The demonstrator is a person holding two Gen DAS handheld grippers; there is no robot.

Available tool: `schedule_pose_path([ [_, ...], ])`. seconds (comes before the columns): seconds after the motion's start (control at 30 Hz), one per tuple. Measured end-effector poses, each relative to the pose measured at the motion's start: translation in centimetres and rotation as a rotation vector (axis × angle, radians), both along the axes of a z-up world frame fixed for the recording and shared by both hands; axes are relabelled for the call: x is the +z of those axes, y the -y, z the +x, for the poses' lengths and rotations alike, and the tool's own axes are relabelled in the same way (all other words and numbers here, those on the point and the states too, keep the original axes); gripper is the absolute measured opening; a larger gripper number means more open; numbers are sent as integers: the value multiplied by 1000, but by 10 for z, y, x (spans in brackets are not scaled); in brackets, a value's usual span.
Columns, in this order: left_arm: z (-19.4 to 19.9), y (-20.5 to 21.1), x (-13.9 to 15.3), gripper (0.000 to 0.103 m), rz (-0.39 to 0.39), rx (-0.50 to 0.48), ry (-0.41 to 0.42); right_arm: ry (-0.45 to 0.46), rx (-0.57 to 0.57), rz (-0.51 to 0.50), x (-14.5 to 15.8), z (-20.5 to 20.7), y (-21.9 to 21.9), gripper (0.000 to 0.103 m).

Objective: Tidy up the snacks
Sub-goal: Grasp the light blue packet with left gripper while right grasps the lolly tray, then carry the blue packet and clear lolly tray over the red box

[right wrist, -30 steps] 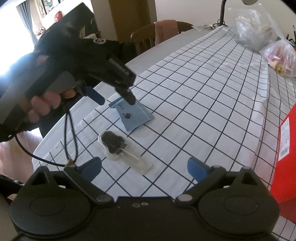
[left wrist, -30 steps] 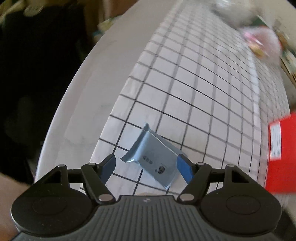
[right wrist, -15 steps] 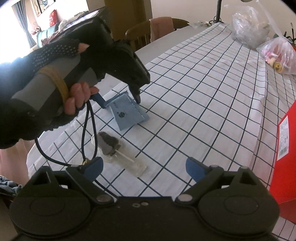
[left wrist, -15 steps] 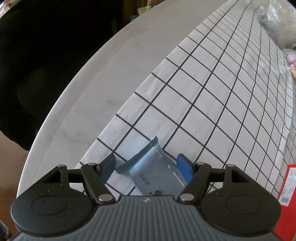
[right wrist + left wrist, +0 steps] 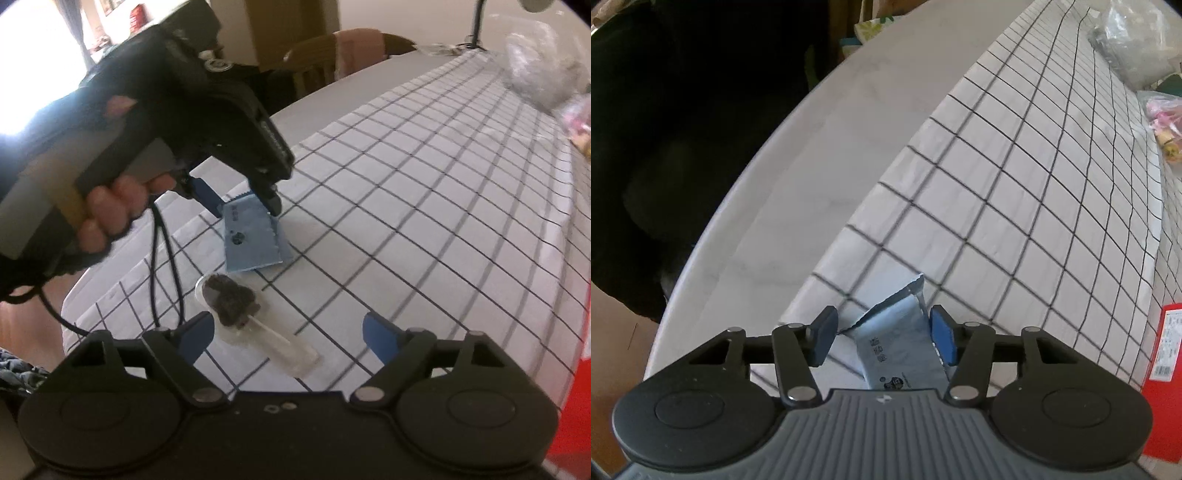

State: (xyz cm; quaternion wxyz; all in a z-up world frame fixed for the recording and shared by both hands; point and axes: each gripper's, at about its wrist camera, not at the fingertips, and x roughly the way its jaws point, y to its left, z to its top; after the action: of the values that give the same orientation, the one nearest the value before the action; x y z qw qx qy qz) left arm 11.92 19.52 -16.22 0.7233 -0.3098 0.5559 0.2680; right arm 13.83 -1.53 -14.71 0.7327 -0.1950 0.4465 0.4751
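A light blue snack packet [image 5: 899, 350] lies on the checked tablecloth [image 5: 1015, 192] between the fingers of my left gripper [image 5: 882, 341]. The jaws straddle it closely: the right pad [image 5: 942, 338] touches its edge, the left pad stands just off it. The right wrist view shows the same packet [image 5: 253, 240] with the left gripper [image 5: 240, 201] over its far end. A clear-wrapped dark chocolate lollipop [image 5: 232, 299] lies just ahead of my right gripper [image 5: 288, 332], which is open and empty above the cloth.
A red box [image 5: 1165, 373] stands at the right. Clear bags of snacks [image 5: 1134, 48] lie at the far end of the table. The table's bare white edge [image 5: 798, 177] runs along the left. A wooden chair [image 5: 317, 62] stands beyond it.
My left gripper has narrowed around the blue packet, and the packet's far end has lifted and turned. My right gripper has moved closer to the lollipop.
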Motion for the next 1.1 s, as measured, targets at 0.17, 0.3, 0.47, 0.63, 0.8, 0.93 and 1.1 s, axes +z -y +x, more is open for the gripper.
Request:
schedule_pose_path([
  [0.17, -31, -14, 2, 53, -29, -7, 35, -31, 83, -2, -8, 0, -22, 82],
  [0.3, -55, -17, 3, 53, -14, -22, 52, -34, 151, -20, -14, -4, -40, 82],
  [0.47, -86, -18, 9, 53, 32, -35, 79, -13, 178, -58, -22, -8, -56, 74],
  [0.63, -101, -22, 11, 53, 40, -12, 83, 59, 215, -111, -32, -20, -62, 65],
  [0.8, -110, -21, 12, 53, 38, -1, 89, 112, 228, -110, -32, -29, -62, 49],
  [0.93, -109, -17, 16, 53, 43, -18, 99, 106, 199, -92, -30, -28, -56, 40],
  [1.1, -105, -9, 18, 53, 49, -47, 103, 110, 105, -84, -25, -19, -40, 39],
])
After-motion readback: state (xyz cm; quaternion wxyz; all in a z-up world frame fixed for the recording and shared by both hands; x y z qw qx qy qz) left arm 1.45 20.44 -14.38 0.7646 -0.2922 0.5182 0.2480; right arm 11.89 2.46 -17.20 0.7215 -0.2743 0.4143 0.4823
